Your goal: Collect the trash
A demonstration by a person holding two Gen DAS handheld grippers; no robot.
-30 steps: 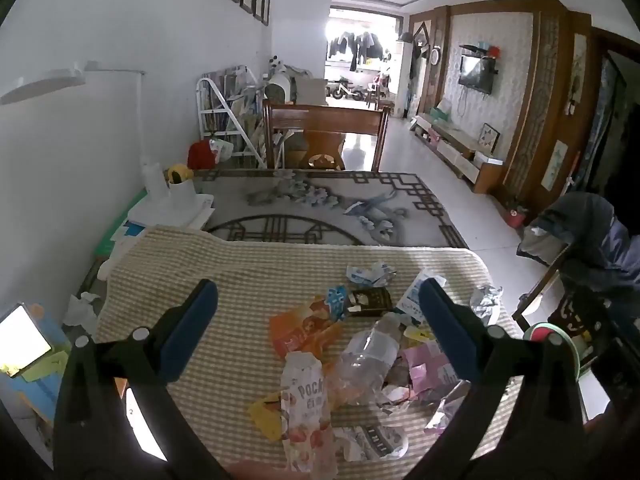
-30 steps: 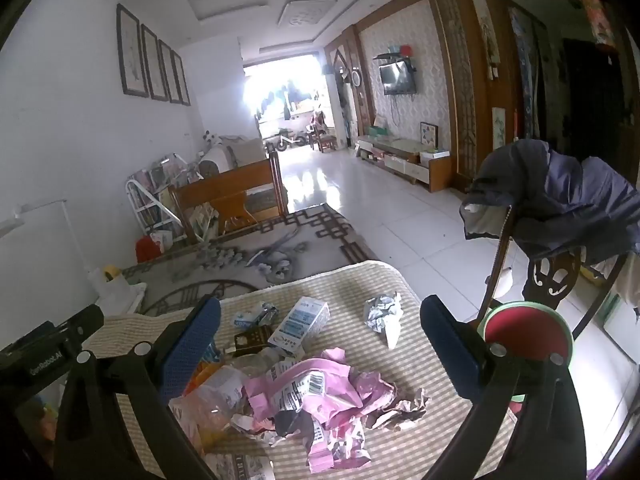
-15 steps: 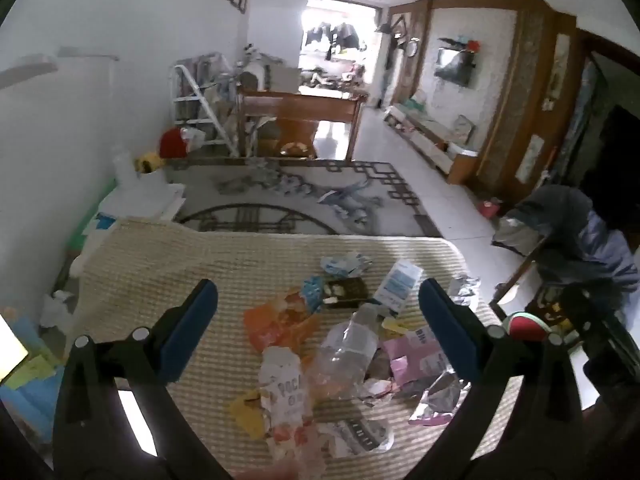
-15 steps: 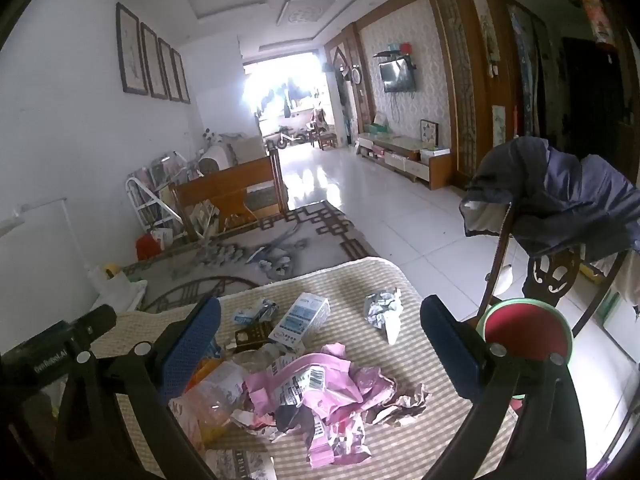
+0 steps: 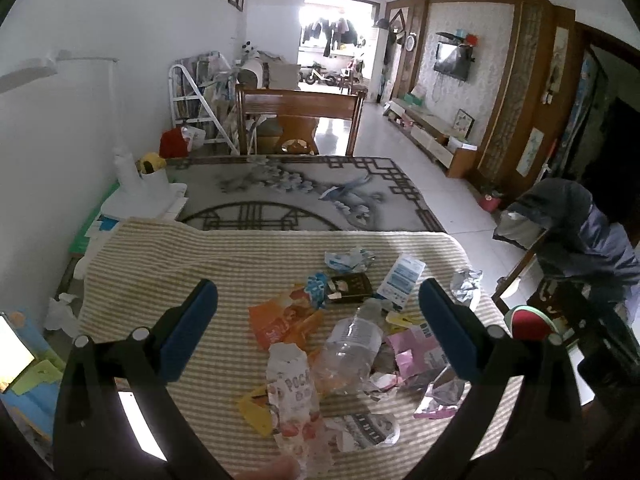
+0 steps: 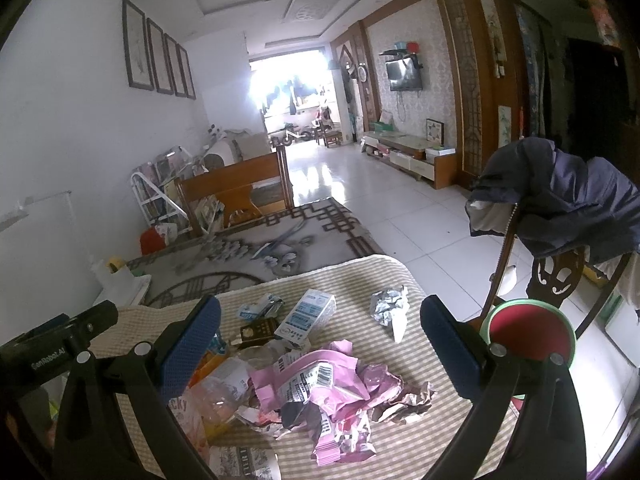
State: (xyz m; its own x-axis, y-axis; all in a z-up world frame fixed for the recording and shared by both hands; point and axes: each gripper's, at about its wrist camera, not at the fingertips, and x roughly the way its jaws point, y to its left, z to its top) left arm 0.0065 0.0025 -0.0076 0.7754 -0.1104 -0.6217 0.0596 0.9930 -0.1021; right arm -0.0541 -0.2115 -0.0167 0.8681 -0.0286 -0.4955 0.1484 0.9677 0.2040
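Trash lies heaped on a striped cloth [image 5: 168,264] over the table. In the left wrist view I see a crushed clear bottle [image 5: 352,344], an orange wrapper [image 5: 280,322], a tall white snack bag [image 5: 294,396], a pink wrapper [image 5: 416,352], a white-blue box [image 5: 402,276] and a dark packet [image 5: 350,287]. My left gripper [image 5: 318,328] hangs open above the heap, holding nothing. The right wrist view shows the pink wrapper [image 6: 320,384], the box [image 6: 306,316] and crumpled foil [image 6: 388,304]. My right gripper [image 6: 320,344] is open over them, empty.
A red bin with a green rim [image 6: 528,332] stands by the table's right edge. Beside it a chair carries a dark jacket [image 6: 560,204]. A lit phone [image 5: 14,360] and papers lie at the left, and the left gripper's body [image 6: 56,348] shows at the right view's left edge.
The left gripper has swung and shifted slightly, so the trash heap sits a little further right and forward in its view. The right gripper has barely moved. Both stay open.
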